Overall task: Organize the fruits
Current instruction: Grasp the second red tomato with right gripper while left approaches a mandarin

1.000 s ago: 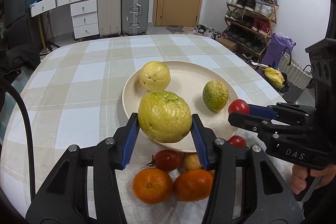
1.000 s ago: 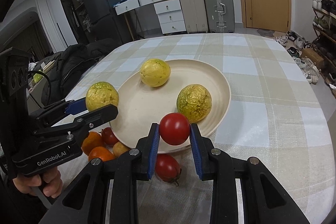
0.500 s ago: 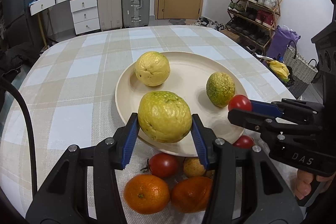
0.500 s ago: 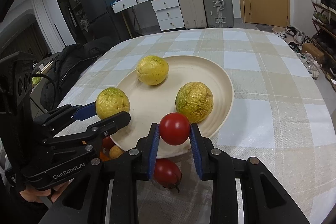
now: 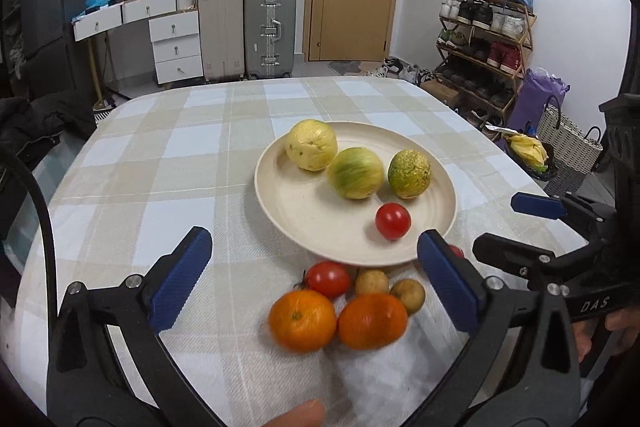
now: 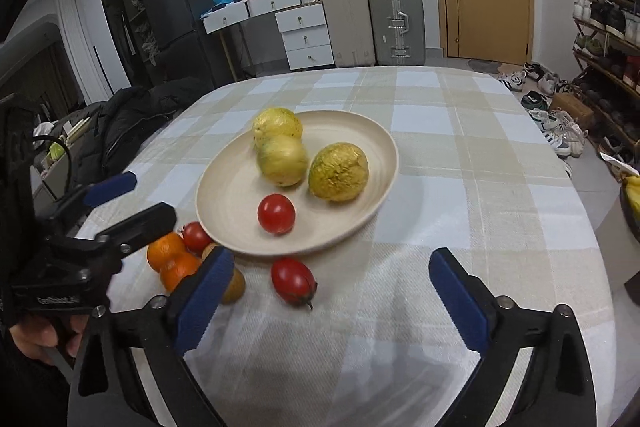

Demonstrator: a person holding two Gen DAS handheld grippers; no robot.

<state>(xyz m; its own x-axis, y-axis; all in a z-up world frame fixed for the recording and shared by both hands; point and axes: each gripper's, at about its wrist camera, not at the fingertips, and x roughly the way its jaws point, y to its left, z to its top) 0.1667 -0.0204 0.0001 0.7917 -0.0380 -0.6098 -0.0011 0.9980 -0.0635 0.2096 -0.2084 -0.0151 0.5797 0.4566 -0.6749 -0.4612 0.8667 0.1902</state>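
Note:
A cream plate [image 5: 280, 211] [image 6: 232, 203] holds three yellow-green fruits, the middle one [image 5: 355, 173] [image 6: 282, 161] blurred, and a red tomato [image 5: 393, 221] [image 6: 276, 214]. My left gripper [image 5: 312, 243] [image 6: 136, 199] hangs before the plate's near rim, jaws opening, nothing between them. My right gripper [image 6: 332, 259] [image 5: 500, 227] is just short of the plate, jaws opening too and empty. On the cloth beside the plate lie two oranges [image 5: 302, 321], a tomato [image 5: 328, 279], small brown fruits [image 5: 371, 282] and another tomato [image 6: 293, 281].
The table wears a checked cloth [image 5: 168, 155] and its edges curve away on all sides. A fingertip [image 5: 296, 417] shows at the bottom of the left wrist view. A dark jacket [image 6: 132, 123] lies off the left edge, a shoe rack [image 5: 484, 39] off the right.
Both grippers let go and drew back from the plate. The big yellow-green fruit now sits between the other two on the plate. The tomato now lies on the plate.

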